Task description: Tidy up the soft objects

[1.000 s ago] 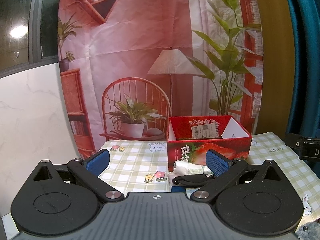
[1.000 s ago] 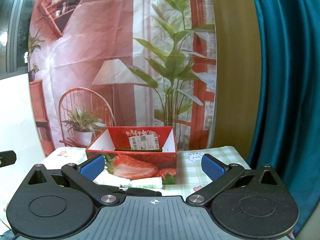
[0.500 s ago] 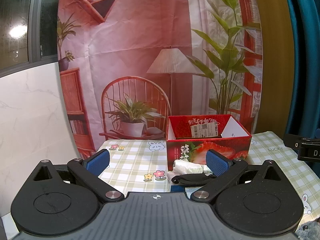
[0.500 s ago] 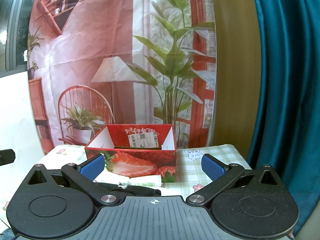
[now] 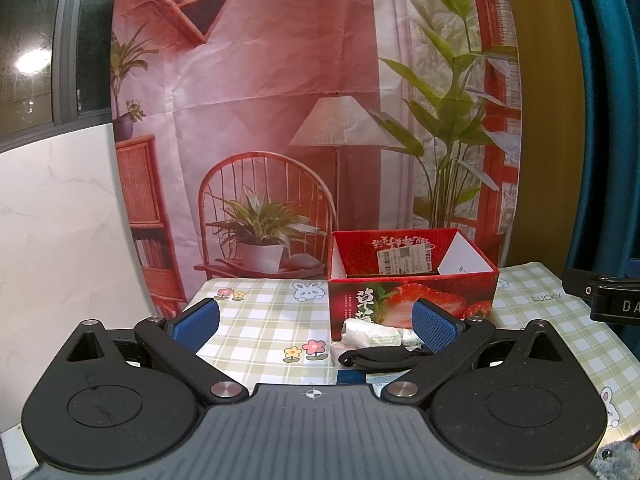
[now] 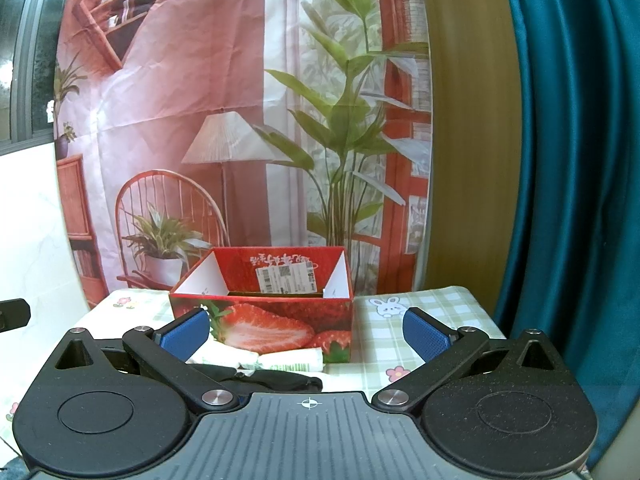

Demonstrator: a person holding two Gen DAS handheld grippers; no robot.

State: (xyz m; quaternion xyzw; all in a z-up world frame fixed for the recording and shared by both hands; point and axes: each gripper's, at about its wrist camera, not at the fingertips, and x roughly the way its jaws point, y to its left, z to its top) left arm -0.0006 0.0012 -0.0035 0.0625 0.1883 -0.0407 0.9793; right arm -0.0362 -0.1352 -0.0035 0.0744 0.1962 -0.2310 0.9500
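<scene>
A red strawberry box point(image 5: 412, 276) stands open-topped at the back of the checked tablecloth; it also shows in the right wrist view point(image 6: 264, 308). In front of it lie white tissue packets point(image 5: 372, 332) and a black soft item point(image 5: 380, 358). The right wrist view shows the packets point(image 6: 288, 360) and the black item point(image 6: 268, 380) too. My left gripper point(image 5: 316, 322) is open and empty, short of the pile. My right gripper point(image 6: 306, 330) is open and empty, held in front of the box.
The checked tablecloth point(image 5: 260, 320) covers the table. A printed backdrop point(image 5: 280, 120) hangs behind it. A teal curtain point(image 6: 560, 160) hangs on the right. A grey plush item point(image 5: 616, 464) peeks in at the lower right. The other gripper point(image 5: 600, 300) shows at the right edge.
Both grippers have drifted slightly, and the box sits a little higher in both views. Jaws stay open. Nothing was picked up.
</scene>
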